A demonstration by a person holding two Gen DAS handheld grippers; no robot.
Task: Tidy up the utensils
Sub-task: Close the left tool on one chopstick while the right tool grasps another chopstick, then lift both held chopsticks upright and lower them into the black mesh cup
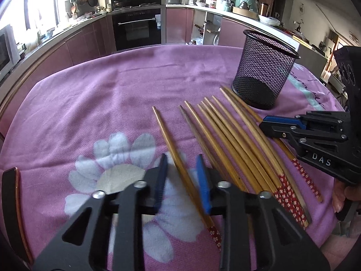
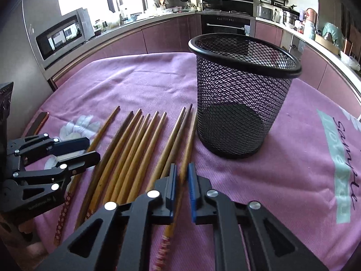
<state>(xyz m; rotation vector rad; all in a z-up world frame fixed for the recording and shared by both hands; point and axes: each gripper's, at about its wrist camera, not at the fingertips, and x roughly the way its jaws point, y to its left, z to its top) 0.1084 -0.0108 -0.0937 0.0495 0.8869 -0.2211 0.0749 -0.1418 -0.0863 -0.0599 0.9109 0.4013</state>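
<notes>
On the pink cloth [image 1: 101, 103] covering the tabletop, chopsticks [image 1: 227, 140] lay fanned side by side just beside an upright mesh cup [image 1: 264, 72]. The left gripper [image 1: 182, 180] straddled the leftmost chopstick [image 1: 171, 144], its pads close on it, seemingly pinching, though motion blur left contact unsure. The right gripper [image 2: 181, 187] was pinching the rightmost chopstick [image 2: 189, 140] nearest the cup.

Chopstick [image 2: 180, 176] between right tongs [image 2: 182, 180]: blurred; pad contact indeterminate. Chopstick handle ends behind left tongs [image 1: 182, 176]: hidden.
</notes>
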